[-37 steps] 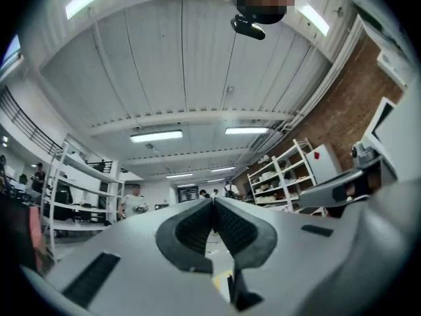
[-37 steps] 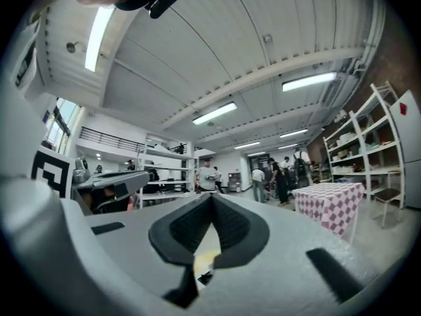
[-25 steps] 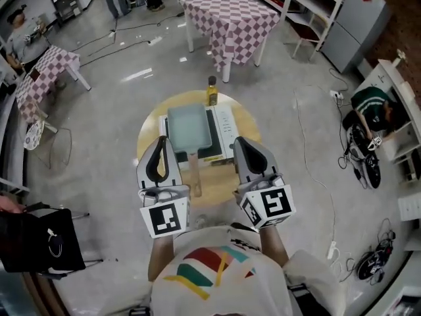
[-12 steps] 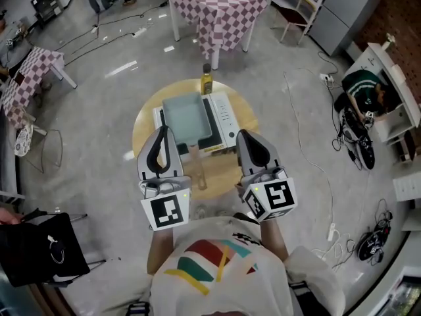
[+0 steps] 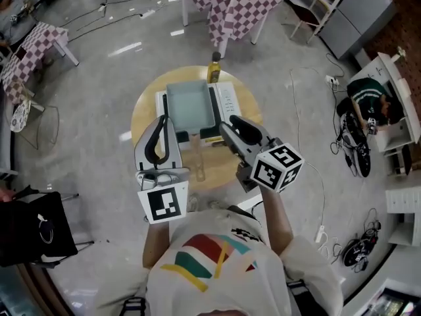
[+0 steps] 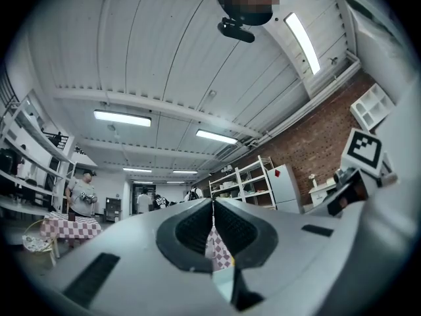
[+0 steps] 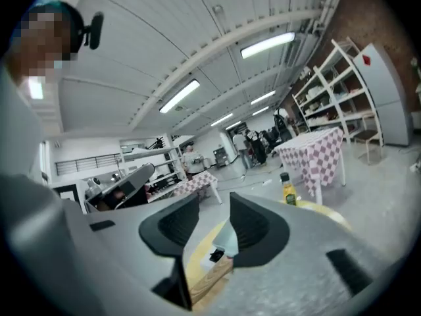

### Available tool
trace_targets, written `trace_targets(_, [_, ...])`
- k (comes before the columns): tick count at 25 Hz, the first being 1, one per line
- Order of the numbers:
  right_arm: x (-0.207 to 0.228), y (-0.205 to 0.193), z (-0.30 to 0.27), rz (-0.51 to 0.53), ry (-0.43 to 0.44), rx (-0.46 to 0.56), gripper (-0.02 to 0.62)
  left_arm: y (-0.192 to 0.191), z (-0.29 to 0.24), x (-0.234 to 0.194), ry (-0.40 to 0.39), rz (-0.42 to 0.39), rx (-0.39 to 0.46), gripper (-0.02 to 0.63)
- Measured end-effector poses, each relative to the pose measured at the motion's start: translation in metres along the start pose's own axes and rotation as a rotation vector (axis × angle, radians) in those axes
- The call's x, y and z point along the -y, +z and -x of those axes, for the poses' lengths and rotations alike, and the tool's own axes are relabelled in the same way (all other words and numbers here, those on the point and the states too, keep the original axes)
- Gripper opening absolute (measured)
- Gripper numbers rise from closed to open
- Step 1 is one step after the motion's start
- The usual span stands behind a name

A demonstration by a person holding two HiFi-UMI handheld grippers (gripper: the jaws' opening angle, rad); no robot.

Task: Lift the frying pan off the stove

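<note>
A rectangular pale blue frying pan (image 5: pixel 191 107) sits on a white stove (image 5: pixel 227 107) on a round wooden table (image 5: pixel 148 120). Its wooden handle (image 5: pixel 197 158) points toward me. My left gripper (image 5: pixel 165 120) hovers left of the handle, and its jaws meet in the left gripper view (image 6: pixel 212 206). My right gripper (image 5: pixel 227 126) is angled in from the right, above the stove's near corner. Its jaws are opening, with a gap showing in the right gripper view (image 7: pixel 214 206) and nothing pressed between them. Through that gap, lower down, I see the pan (image 7: pixel 227 240) and handle (image 7: pixel 207 273).
A yellow oil bottle (image 5: pixel 214 68) stands at the table's far edge. Checkered-cloth tables (image 5: pixel 230 2) stand beyond. Shelves and a fridge (image 5: pixel 358 15) line the right wall, where a person (image 5: pixel 371 107) sits. Cables (image 5: pixel 316 170) trail on the floor. A black bag (image 5: pixel 33 229) is at the left.
My right gripper has swung left and tilted toward the pan's handle, and its jaws have parted. The left gripper has hardly moved.
</note>
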State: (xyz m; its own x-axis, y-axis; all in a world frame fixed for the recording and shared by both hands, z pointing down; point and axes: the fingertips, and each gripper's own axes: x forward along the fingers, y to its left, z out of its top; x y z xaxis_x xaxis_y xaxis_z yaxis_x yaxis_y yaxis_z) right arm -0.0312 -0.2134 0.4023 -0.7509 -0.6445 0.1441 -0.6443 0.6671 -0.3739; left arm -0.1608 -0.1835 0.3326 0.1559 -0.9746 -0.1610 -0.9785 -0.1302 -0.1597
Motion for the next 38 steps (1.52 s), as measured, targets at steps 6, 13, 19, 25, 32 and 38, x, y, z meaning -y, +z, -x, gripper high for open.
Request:
trace_targets(6, [0.025,-0.046,-0.027,-0.367,0.198,-0.162,0.166,-0.007,0.003,-0.006,0.029,-0.001,-0.022,0.008])
trace_targets(13, [0.044,-0.138,-0.052,-0.874,0.36,-0.35,0.243,-0.023,0.013,-0.015,0.065,-0.011,-0.078,0.008])
trace_targets(19, [0.029,-0.194,-0.073,-1.04,0.445,-0.484,0.247,-0.034,0.022,-0.026,0.107,-0.029,-0.121,0.008])
trace_targets(25, [0.003,-0.206,-0.086,-1.187,0.606,-0.516,0.244,-0.044,0.034,-0.031,0.141,-0.078,-0.17,0.008])
trace_targets(32, [-0.031,-0.206,-0.094,-1.287,0.773,-0.606,0.216,-0.047,0.037,-0.032,0.156,-0.101,-0.184,0.008])
trace_targets(38, [-0.041,-0.21,-0.095,-1.295,0.801,-0.684,0.193,-0.053,0.043,-0.037,0.186,-0.121,-0.206,0.008])
